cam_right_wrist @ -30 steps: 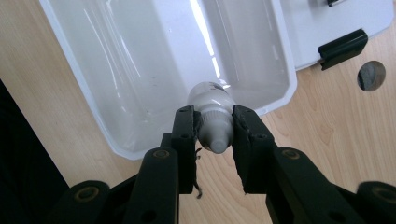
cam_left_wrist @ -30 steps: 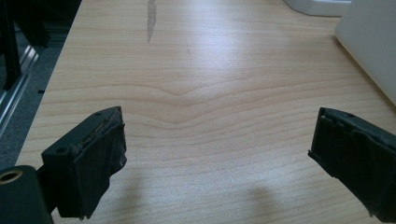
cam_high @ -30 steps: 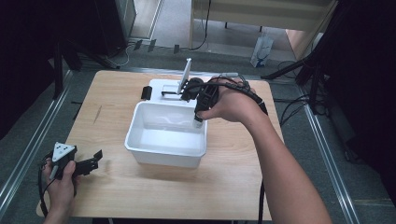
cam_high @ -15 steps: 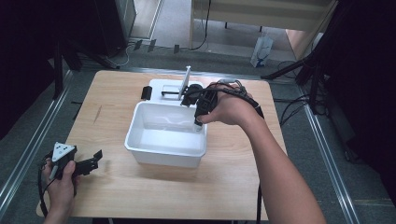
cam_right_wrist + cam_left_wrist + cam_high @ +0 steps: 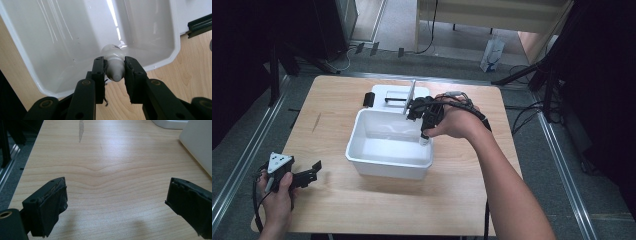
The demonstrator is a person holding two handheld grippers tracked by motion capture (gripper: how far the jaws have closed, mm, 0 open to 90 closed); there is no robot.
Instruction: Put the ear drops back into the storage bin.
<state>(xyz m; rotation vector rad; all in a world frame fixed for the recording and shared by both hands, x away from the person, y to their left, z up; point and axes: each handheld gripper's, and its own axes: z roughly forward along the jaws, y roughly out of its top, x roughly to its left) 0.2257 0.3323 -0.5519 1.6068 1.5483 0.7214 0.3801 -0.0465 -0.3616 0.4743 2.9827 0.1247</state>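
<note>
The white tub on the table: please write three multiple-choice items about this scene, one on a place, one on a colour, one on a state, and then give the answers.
1. Where is the right gripper?
A. At the white tub's right rim
B. Beside the table's left edge
C. On the floor

2. What colour is the small bottle between the right gripper's fingers?
A. Red
B. Whitish
C. Green

3. How is the left gripper?
A. Shut on a cloth
B. Shut on a cup
C. Open over bare wood

Answers:
1 A, it meets the tub rim in the high view.
2 B, the right gripper view shows its pale body.
3 C, the fingers stand wide apart.
</note>
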